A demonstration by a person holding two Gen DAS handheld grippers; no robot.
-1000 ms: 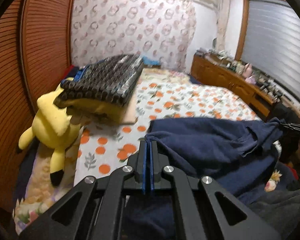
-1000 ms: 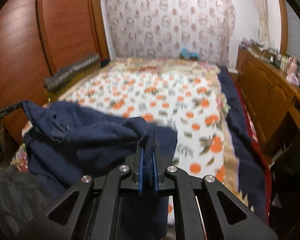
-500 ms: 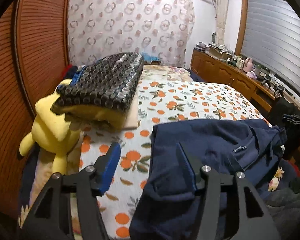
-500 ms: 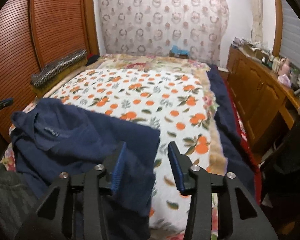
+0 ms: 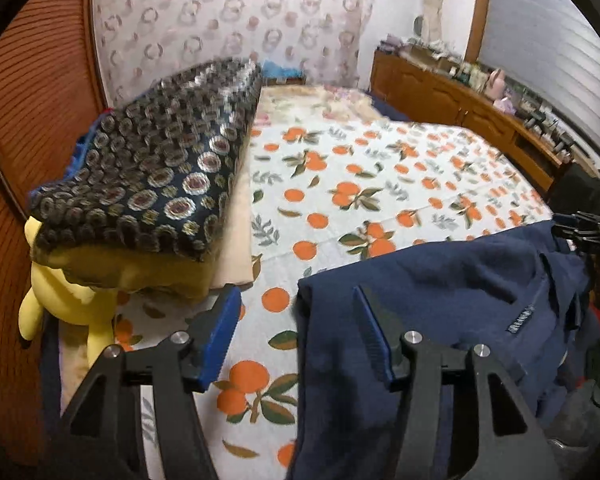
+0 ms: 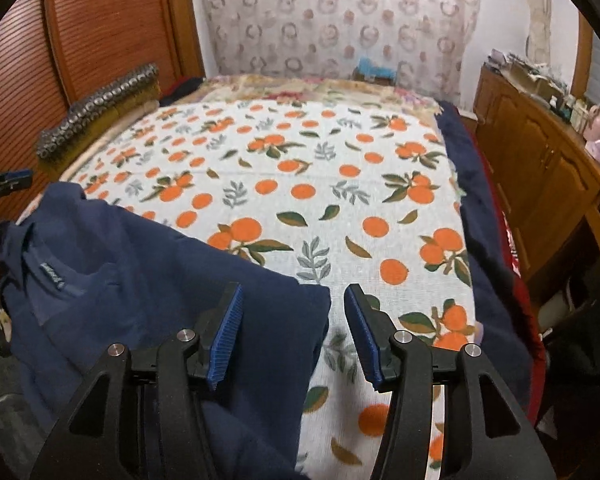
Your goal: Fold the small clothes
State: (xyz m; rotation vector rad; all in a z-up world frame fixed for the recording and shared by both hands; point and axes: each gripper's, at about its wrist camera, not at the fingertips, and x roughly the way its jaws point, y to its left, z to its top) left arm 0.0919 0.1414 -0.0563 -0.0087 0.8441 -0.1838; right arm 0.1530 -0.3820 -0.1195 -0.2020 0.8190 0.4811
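Note:
A navy blue garment lies spread on the orange-print bed sheet, with a small label showing near its collar. My left gripper is open over the garment's left corner; no pad presses the cloth. In the right wrist view the same garment fills the lower left. My right gripper hovers at its right corner with the jaws opening. The cloth edge lies between the blue pads and they do not touch it. Each view catches the other gripper's tip at its edge.
A yellow plush toy sits under a folded patterned blanket stack at the bed's left side. A wooden dresser with clutter runs along the right. A dark blanket edge lines the bed's right side. Ribbed wooden doors stand left.
Both grippers were shut on the garment's corners a second ago and have let go. The garment now lies flatter on the bed, and both grippers have drawn back and lower.

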